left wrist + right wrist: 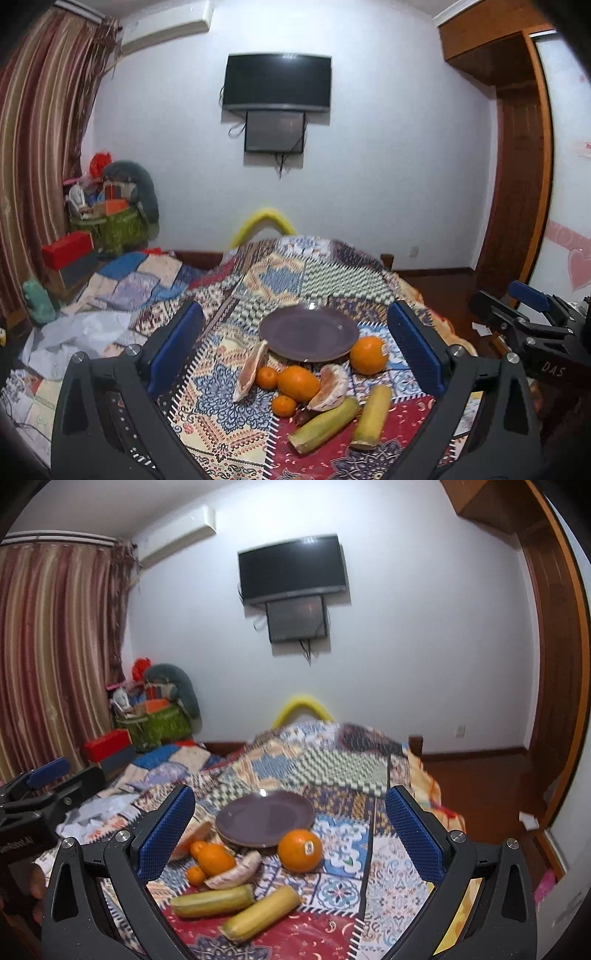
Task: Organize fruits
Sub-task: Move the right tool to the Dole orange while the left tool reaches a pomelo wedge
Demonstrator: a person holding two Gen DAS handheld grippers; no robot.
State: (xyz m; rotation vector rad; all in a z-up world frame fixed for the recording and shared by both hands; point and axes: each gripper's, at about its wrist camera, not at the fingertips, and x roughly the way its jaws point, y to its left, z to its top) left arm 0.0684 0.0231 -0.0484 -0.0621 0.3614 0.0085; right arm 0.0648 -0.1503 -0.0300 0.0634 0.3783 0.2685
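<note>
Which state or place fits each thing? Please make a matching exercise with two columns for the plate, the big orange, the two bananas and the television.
Things:
1. plate
2. big orange
3. bananas
4. television

States or places:
a. on the wall
b. has a sticker
c. bare, purple
d. nearest the camera, side by side

Pairs: 1-c, 2-b, 3-d, 4-a

Ahead of the fingers (413,350), the plate (308,332) lies bare; fruit pile (299,384) crowds its near rim.
</note>
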